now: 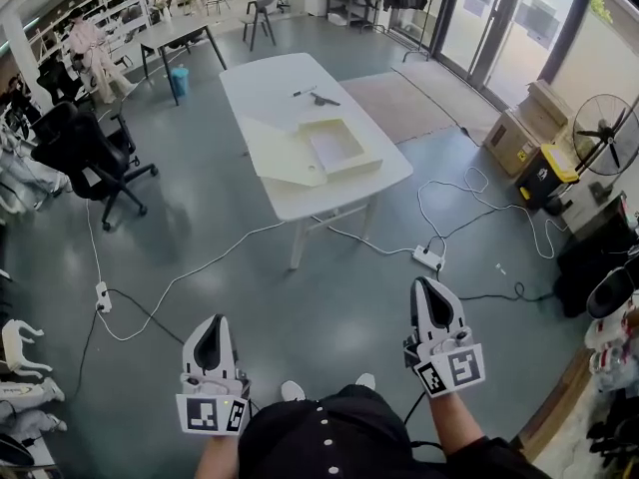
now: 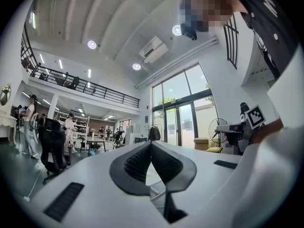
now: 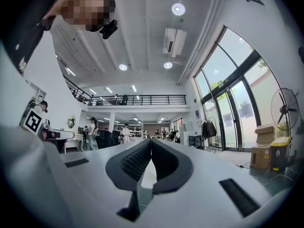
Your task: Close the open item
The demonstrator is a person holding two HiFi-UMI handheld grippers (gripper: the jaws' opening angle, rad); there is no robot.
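Observation:
A flat white box (image 1: 334,148) lies open on the white table (image 1: 270,78) far ahead, its lid (image 1: 280,155) folded out to the left. Both grippers hang low near the person's body, well short of the table. My left gripper (image 1: 213,327) points forward over the grey floor, its jaws shut tip to tip with nothing between them (image 2: 151,144). My right gripper (image 1: 429,287) does the same on the other side, shut and empty (image 3: 151,140). Both gripper views look up across the room and show none of the box.
A dark tool (image 1: 318,96) lies on the table beyond the box. Cables and a power strip (image 1: 429,258) cross the floor between me and the table. A black office chair (image 1: 85,153) stands at the left, cardboard boxes (image 1: 524,128) and a fan (image 1: 604,133) at the right.

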